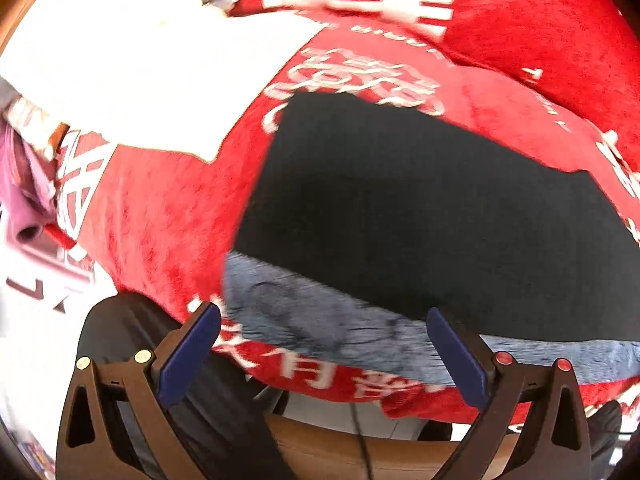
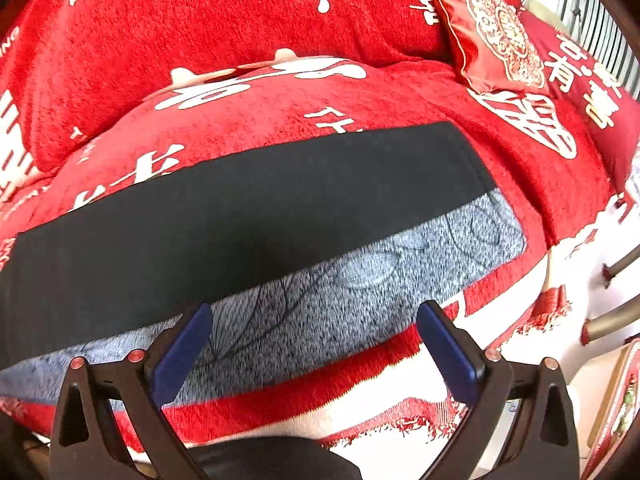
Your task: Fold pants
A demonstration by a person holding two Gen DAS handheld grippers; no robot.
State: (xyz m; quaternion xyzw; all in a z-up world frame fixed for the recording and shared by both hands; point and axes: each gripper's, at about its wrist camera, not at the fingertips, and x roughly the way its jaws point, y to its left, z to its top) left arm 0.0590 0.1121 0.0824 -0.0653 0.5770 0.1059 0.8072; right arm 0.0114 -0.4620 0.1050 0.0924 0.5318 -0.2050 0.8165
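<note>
Black pants (image 2: 248, 200) (fuzzy grey lining (image 2: 352, 280) showing along the near edge) are lying flat on a red plush cover (image 2: 280, 24), just ahead of both grippers' (image 1: 324, 344) (image 2: 316, 340) wide-open, empty jaws.

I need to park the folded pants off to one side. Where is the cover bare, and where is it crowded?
Bare red cover lies right of the pants, short of the red cushion. A strip runs behind them. The left is crowded: white cloth and pink clutter.
</note>
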